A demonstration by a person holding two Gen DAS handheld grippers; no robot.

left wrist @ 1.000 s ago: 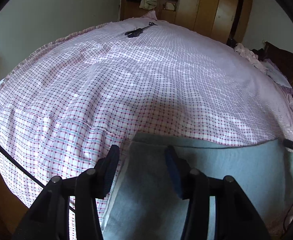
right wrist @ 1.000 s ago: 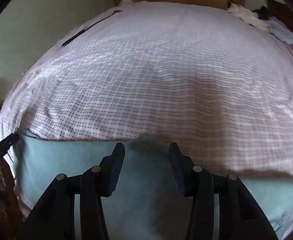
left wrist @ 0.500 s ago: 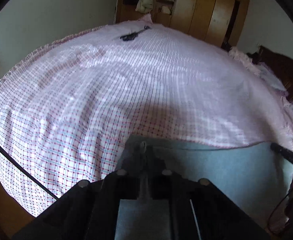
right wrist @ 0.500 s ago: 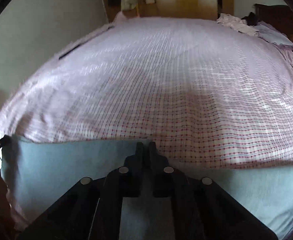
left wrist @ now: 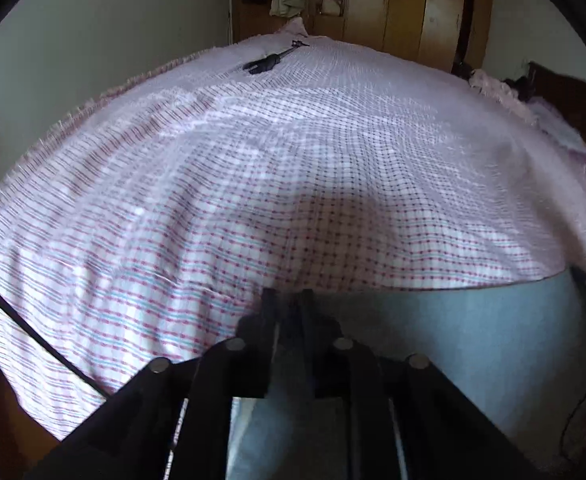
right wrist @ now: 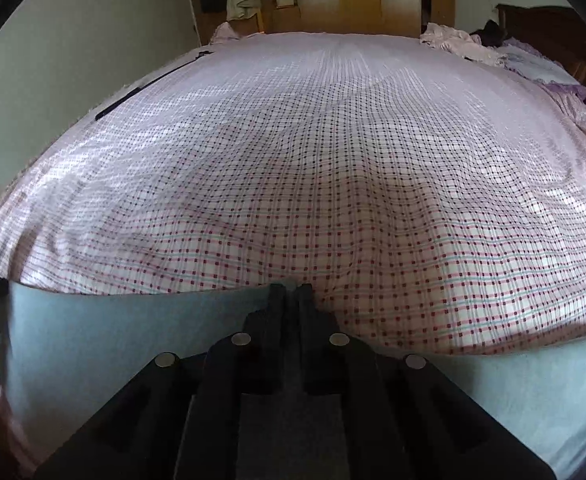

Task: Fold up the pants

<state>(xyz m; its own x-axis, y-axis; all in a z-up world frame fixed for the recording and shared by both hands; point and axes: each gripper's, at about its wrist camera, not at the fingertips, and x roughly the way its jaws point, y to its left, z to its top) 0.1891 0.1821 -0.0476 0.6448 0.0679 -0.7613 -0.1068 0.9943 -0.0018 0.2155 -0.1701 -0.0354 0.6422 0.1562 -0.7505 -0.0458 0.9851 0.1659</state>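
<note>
The flat grey-blue cloth pants (left wrist: 473,344) lie on the near edge of the pink checked bedsheet (left wrist: 277,168), under both claws. The left gripper (left wrist: 289,300) pinches their upper edge, jaws easing apart. The right gripper (right wrist: 291,292) is clamped tight on that edge. No writing is legible.

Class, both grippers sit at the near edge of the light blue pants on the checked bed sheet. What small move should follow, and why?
Probably lift both together and carry the edge forward over the sheet. The right gripper is shut on the pants' edge. The left gripper has fabric between its fingers, but its jaws are opening slightly, so first check that grip.
</note>
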